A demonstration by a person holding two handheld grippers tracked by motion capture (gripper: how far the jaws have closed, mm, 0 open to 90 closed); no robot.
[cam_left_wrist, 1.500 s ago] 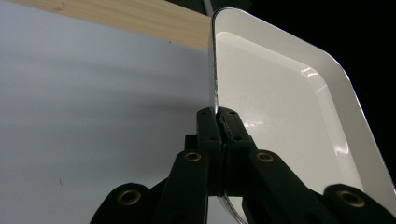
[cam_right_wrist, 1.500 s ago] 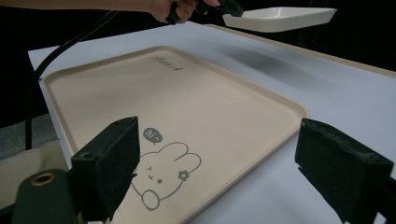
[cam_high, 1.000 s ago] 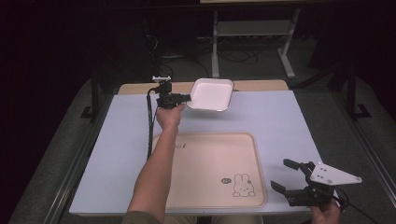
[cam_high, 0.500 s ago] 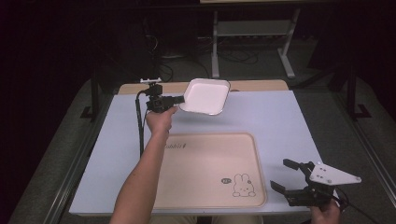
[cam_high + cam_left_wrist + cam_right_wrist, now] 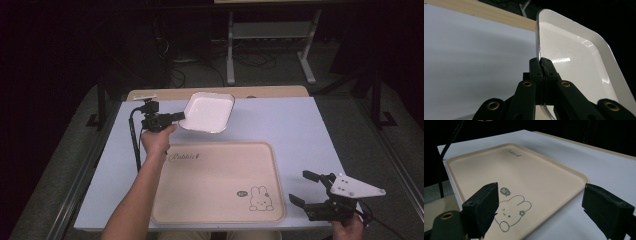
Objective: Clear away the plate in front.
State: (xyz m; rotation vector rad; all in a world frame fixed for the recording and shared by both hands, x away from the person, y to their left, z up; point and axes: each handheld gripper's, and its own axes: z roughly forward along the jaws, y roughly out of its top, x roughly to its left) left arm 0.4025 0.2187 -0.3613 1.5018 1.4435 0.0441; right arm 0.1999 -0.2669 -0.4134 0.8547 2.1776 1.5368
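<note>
A white rectangular dish (image 5: 207, 112) hangs above the far part of the table, tilted, with my left gripper (image 5: 179, 118) shut on its left rim. In the left gripper view the black jaws pinch the thin rim of the dish (image 5: 574, 60) at my left gripper (image 5: 541, 65). A beige tray (image 5: 220, 182) with a rabbit drawing lies flat at the near middle of the table. My right gripper (image 5: 306, 189) stands open by the tray's near right corner, nothing between its jaws. In the right gripper view my right gripper (image 5: 541, 207) frames the rabbit corner of the tray (image 5: 524, 175).
A pale blue sheet (image 5: 300, 125) covers the table, with a wooden edge (image 5: 270, 92) along the far side. A black cable (image 5: 134, 142) trails from the left gripper. A white metal stand (image 5: 270, 35) and floor cables lie beyond the table in the dark.
My left gripper has carried the dish leftward and slightly nearer, still held by its rim. The right gripper has kept still.
</note>
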